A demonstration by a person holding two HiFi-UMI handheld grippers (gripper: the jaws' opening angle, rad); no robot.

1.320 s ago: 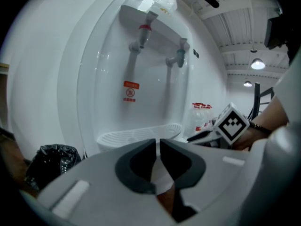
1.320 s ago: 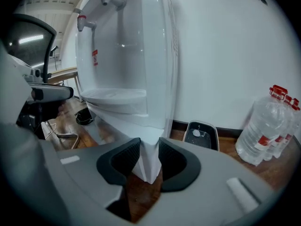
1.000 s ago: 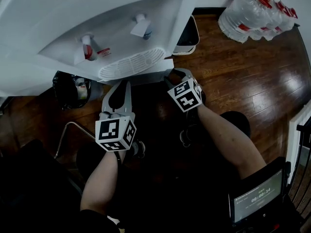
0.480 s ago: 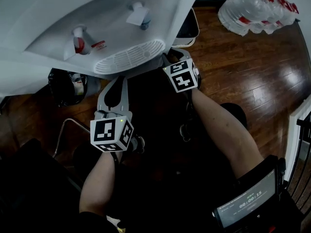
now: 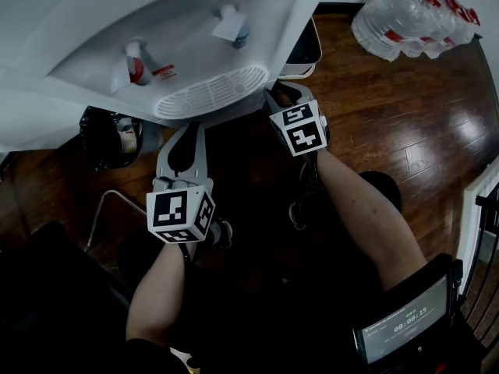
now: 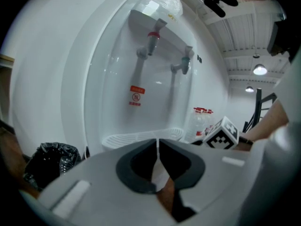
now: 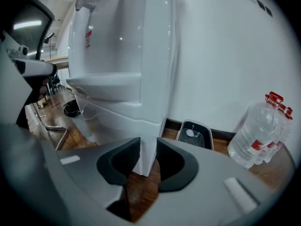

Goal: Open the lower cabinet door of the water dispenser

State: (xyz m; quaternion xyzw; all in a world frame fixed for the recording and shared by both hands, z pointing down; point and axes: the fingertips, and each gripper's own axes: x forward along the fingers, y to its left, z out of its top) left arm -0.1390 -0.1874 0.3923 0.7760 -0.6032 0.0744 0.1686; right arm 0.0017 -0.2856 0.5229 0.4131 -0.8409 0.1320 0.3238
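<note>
Right tongs [image 7: 148, 155] have just been closing and now clamp the side edge of the lower cabinet door [image 7: 149, 134], straight ahead of them beneath the water dispenser [image 5: 156, 37]. Left tongs [image 6: 157, 146], closed and empty, hover alongside. The door looks barely swung, so the pull remains.

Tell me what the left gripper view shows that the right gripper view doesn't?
Only the left gripper view: the white slotted drip tray grille, and the black-and-white marker cube on the right gripper. Only the right gripper view: the dark white-rimmed tray by the wall, and that gripper's jaws, which have just been closing, clamped on the white cabinet door edge. Both: the tall white water dispenser and the clear red-capped water bottles.
</note>
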